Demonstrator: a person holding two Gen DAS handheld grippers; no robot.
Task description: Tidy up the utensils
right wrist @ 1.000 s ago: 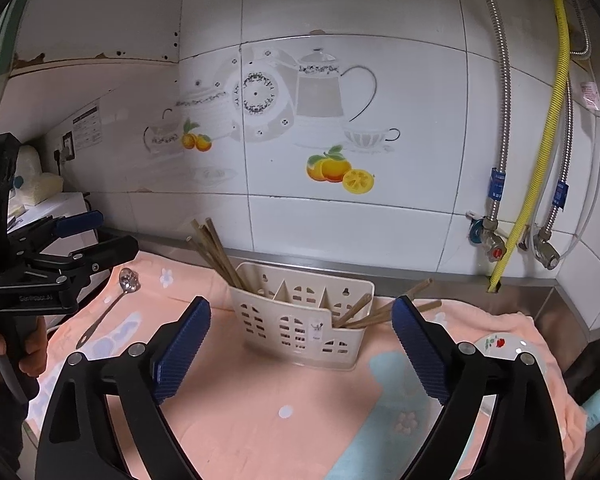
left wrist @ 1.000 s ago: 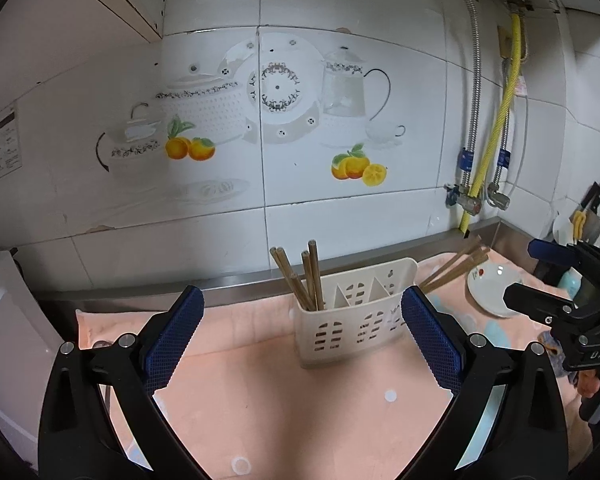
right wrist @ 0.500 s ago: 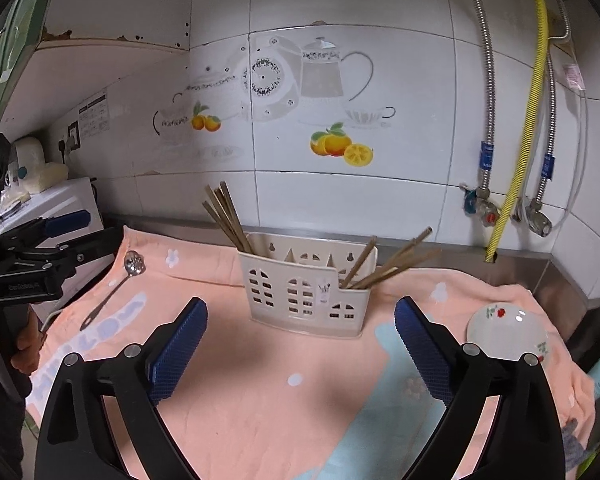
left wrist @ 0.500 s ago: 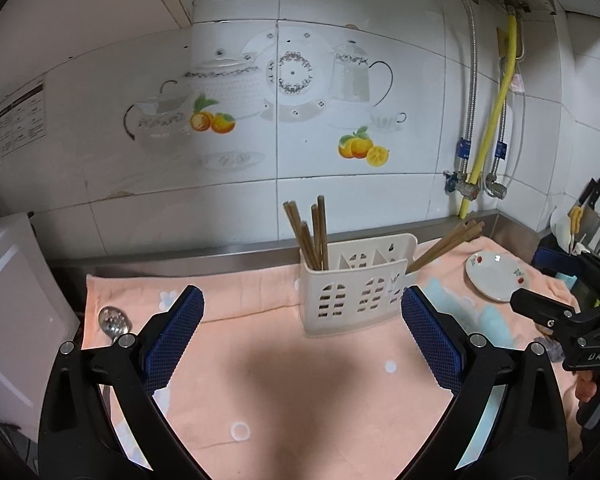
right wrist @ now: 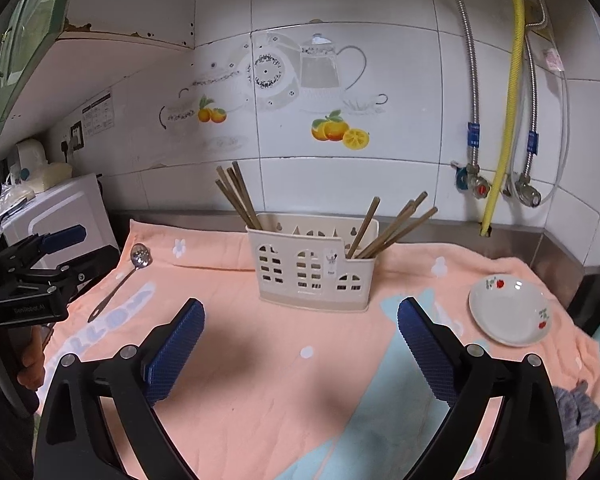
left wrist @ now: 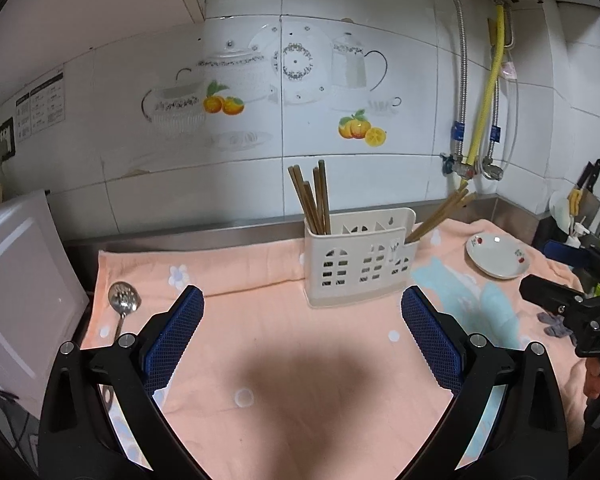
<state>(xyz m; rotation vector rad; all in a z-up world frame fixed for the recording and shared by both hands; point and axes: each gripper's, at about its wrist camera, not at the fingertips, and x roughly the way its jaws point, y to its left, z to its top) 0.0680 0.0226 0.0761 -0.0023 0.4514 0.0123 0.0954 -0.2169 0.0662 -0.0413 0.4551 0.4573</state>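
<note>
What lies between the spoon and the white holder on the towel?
Only bare towel. In the right wrist view, nothing lies between the spoon and the holder. The left wrist view shows the same.

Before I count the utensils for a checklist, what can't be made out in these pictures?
- Spoon: in the left wrist view its handle end disappears behind the left gripper.
- Caddy: its walls hide the compartment floors and the chopsticks' lower ends in both views, so anything short inside is unseen.
- Wall notice: print too small to read.
- Knives at the left wrist view's right edge: small, partly cut off.
</note>
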